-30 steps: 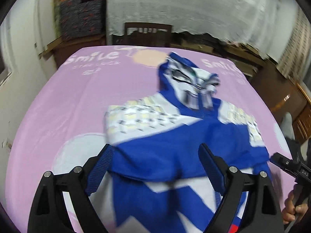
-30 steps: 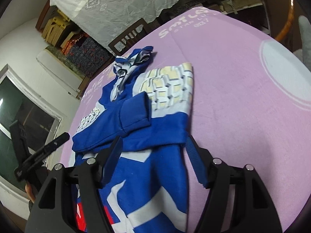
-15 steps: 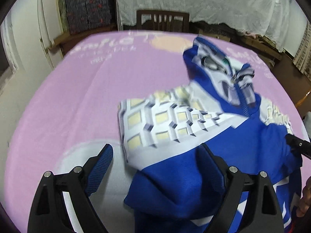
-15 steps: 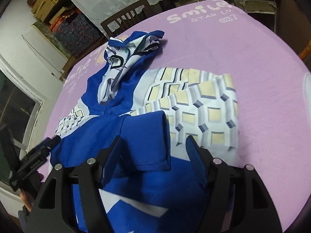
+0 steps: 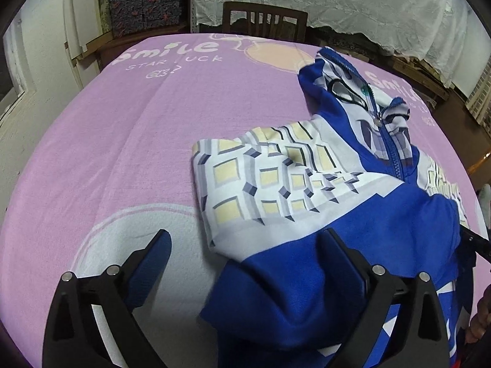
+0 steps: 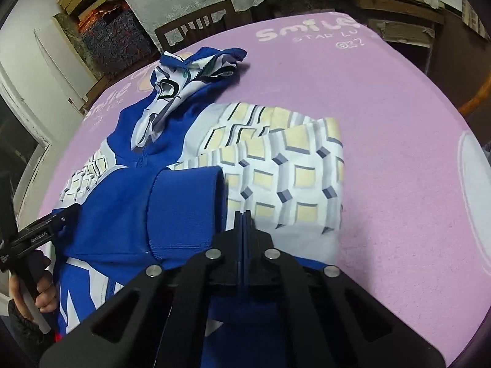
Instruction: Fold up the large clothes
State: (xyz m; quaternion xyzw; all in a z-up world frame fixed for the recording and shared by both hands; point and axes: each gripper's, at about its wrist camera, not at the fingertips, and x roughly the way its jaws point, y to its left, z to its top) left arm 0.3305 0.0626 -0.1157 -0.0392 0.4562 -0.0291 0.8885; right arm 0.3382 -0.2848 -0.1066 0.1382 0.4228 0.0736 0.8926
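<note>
A blue zip-up hooded jacket (image 5: 307, 202) with white-and-yellow patterned sleeves lies on a purple blanket (image 5: 122, 153), hood (image 5: 353, 92) at the far end. My left gripper (image 5: 245, 236) is over its left edge with its jaws opening wide. The blue fabric lies under the right finger and is not pinched. In the right wrist view the jacket (image 6: 276, 178) has its right sleeve folded inward, blue cuff (image 6: 184, 208) on the chest. My right gripper (image 6: 244, 216) is shut, tips on the patterned sleeve beside the cuff. Whether cloth is pinched is hidden.
The blanket (image 6: 399, 153) covers a large table and bears white "Smile" lettering. A wooden chair (image 5: 264, 21) stands at the far edge, with lace-draped furniture and stacked boxes behind. A person's hand (image 6: 27, 294) holds the left gripper's handle at the left.
The right gripper's jaws have closed over the folded sleeve. The left gripper moved to the jacket's left edge and came lower. The jacket now fills more of both views.
</note>
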